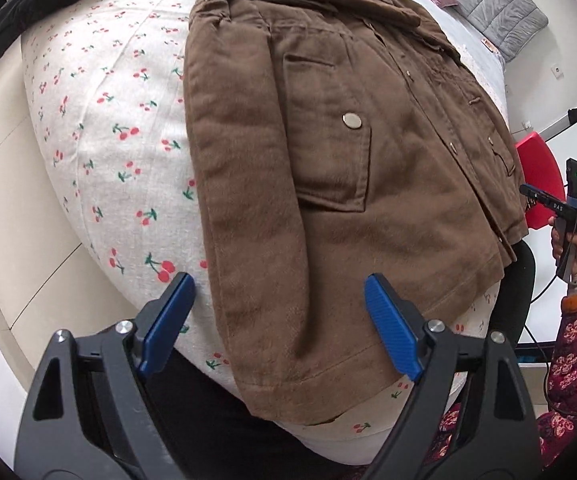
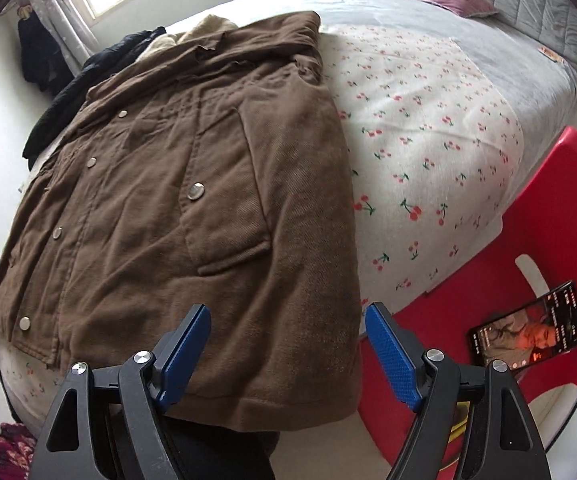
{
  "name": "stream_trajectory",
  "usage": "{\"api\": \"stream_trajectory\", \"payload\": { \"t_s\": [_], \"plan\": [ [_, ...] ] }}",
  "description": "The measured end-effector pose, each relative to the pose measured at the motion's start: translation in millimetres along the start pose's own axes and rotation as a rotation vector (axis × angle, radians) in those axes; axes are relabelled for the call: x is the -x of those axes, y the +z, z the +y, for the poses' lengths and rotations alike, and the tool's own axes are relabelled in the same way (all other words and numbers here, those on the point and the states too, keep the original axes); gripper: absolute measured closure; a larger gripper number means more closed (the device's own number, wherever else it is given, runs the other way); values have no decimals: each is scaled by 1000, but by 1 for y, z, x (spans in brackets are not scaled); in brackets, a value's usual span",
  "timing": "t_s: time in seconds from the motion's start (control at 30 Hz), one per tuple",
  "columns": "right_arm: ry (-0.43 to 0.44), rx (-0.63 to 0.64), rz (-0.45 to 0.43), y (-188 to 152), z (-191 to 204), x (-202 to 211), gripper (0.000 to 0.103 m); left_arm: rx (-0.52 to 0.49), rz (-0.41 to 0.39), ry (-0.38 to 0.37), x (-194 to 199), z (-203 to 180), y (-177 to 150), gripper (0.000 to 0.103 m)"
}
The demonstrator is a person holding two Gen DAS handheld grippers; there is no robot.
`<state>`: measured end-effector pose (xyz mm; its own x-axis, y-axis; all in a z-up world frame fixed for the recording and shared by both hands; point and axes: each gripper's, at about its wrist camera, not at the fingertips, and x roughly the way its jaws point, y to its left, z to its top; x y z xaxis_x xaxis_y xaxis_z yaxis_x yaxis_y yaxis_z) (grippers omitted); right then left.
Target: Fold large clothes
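The brown jacket is lying front-up on the cherry-print sheet, sleeves tucked in, hem hanging at the bed's near edge. The left gripper and right gripper are both hovering wide open, holding nothing. A red chair with a phone on it is crowding the right side, and black clothing is sitting beyond the jacket's far left side. Bare sheet is showing either side of it.

jacket collar cut off at left-wrist top edge | dark garment partly hidden behind jacket | phone screen text too small to read
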<state>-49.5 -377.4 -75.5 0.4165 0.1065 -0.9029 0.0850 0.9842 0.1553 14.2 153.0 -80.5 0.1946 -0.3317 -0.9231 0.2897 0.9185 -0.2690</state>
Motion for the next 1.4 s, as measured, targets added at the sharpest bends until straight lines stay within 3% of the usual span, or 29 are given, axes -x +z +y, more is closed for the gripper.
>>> {"api": "stream_trajectory", "payload": {
  "t_s": [0.17, 0.43, 0.53, 0.6, 0.63, 0.7, 0.77, 0.83, 0.93, 1.13, 1.3, 1.4],
  "plan": [
    [32, -54, 25, -3, -13, -17, 22, -7, -1, -2, -4, -1, -6, 16],
    [113, -131, 19, -6, -23, -25, 22, 16, 23, -118, -3, 1, -14, 16],
    [123, -141, 18, -9, -24, -25, 24, 42, -3, -131, 0, 3, -19, 25],
    [127, -154, 20, -13, -21, -22, 32, 93, -32, -120, 4, 7, -22, 44],
    [124, -164, 24, -13, -17, -20, 41, 109, -45, -121, 6, 9, -24, 49],
    [96, -148, 20, -14, -7, -12, 57, 144, -72, -152, 11, 13, -26, 69],
    [77, -133, 18, -15, 0, -5, 85, 163, -87, -176, 13, 15, -28, 75],
    [82, -140, 1, -15, 2, 2, 91, 155, -105, -177, 17, 10, -27, 80],
    [104, -138, -67, -14, 9, 25, 94, 143, -158, -221, 31, 0, -23, 83],
    [250, -149, -224, 11, 27, 80, 94, 116, -311, -322, 79, -13, 3, 85],
    [341, -152, -306, 51, 49, 109, 94, 117, -401, -398, 109, -12, 39, 86],
    [348, -144, -351, 80, 60, 123, 94, 106, -452, -394, 123, -13, 73, 86]
  ]
}}
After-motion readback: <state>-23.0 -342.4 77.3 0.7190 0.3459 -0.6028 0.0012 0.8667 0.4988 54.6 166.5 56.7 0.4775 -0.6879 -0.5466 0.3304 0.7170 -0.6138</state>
